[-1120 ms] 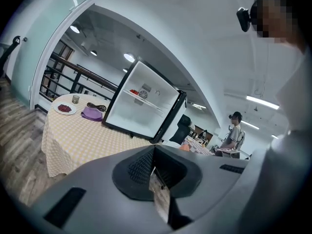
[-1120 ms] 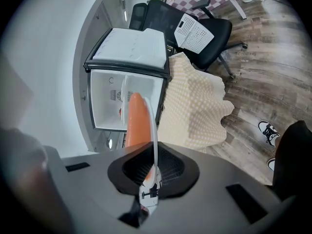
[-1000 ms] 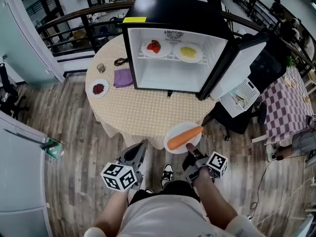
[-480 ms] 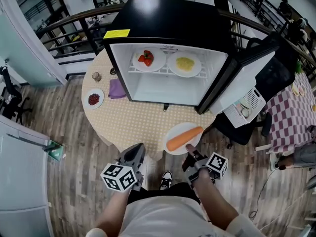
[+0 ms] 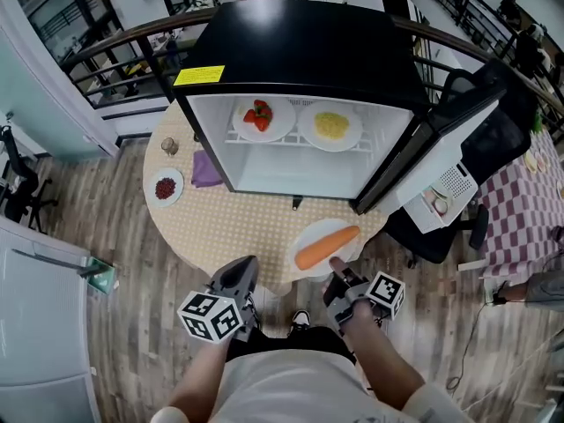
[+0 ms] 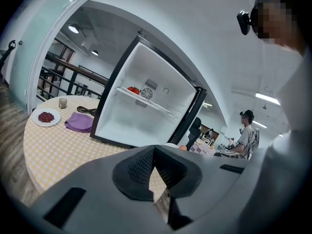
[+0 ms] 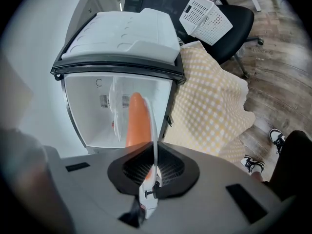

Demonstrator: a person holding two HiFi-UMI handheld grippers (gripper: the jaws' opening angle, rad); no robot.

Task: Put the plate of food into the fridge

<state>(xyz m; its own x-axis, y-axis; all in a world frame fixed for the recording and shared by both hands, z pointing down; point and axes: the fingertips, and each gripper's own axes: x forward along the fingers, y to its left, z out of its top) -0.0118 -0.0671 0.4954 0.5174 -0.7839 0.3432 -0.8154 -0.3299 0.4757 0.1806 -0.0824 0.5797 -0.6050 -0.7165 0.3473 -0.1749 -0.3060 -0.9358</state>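
A white plate (image 5: 310, 236) bearing a long orange carrot (image 5: 327, 246) hangs over the near edge of the round table (image 5: 238, 218). My right gripper (image 5: 336, 269) is shut on the plate's near rim. In the right gripper view the plate (image 7: 154, 130) stands edge-on between the pads, with the carrot (image 7: 135, 118) to its left. The black mini fridge (image 5: 300, 51) stands open on the table, its door (image 5: 436, 152) swung out to the right. My left gripper (image 5: 246, 266) is shut and empty, low at the table's edge; its closed jaws (image 6: 154, 152) face the fridge (image 6: 146, 113).
The fridge shelf holds a plate of red food (image 5: 262, 117) and a plate of yellow food (image 5: 330, 126). Left of the fridge lie a small dish of red bits (image 5: 165, 188), a purple cloth (image 5: 207, 169) and a glass (image 5: 169, 145). A black chair (image 5: 436, 227) stands under the door.
The fridge and table have come nearer in the head view. The plate with the carrot has edged over the table's rim toward the fridge. Both grippers stay shut.
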